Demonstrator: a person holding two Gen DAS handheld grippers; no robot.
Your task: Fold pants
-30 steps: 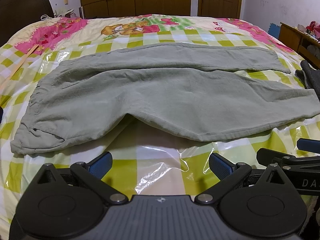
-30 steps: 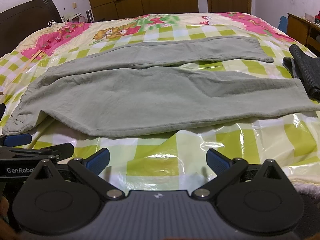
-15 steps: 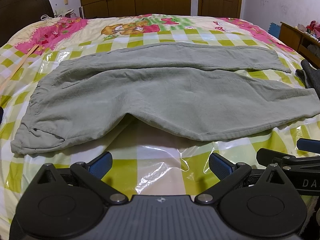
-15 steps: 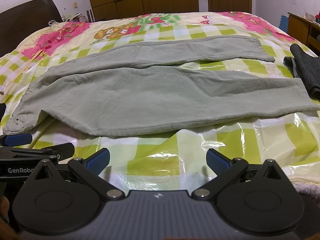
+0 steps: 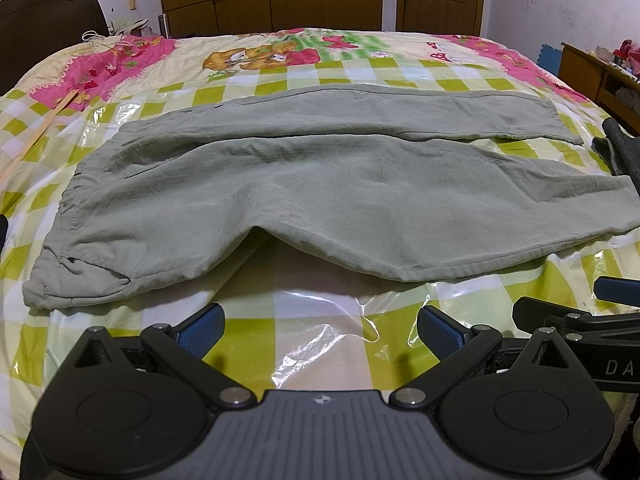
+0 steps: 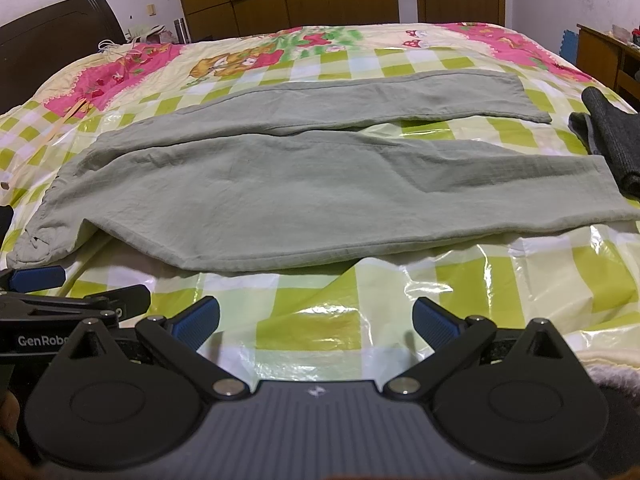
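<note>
the sage-green pants [image 5: 320,196] lie spread flat across my bed's checked green-and-white cover [image 5: 308,76], waistband to my left, both legs running to the right and slightly parted at the hems. my left gripper [image 5: 320,330] hovers low over the glossy plastic sheet [image 5: 320,344] just short of the near leg's edge, fingers spread wide, holding nothing. my right gripper [image 6: 316,320] hangs beside it, equally wide and empty. a folded dark grey garment [image 6: 612,140] sits by the leg hems.
</note>
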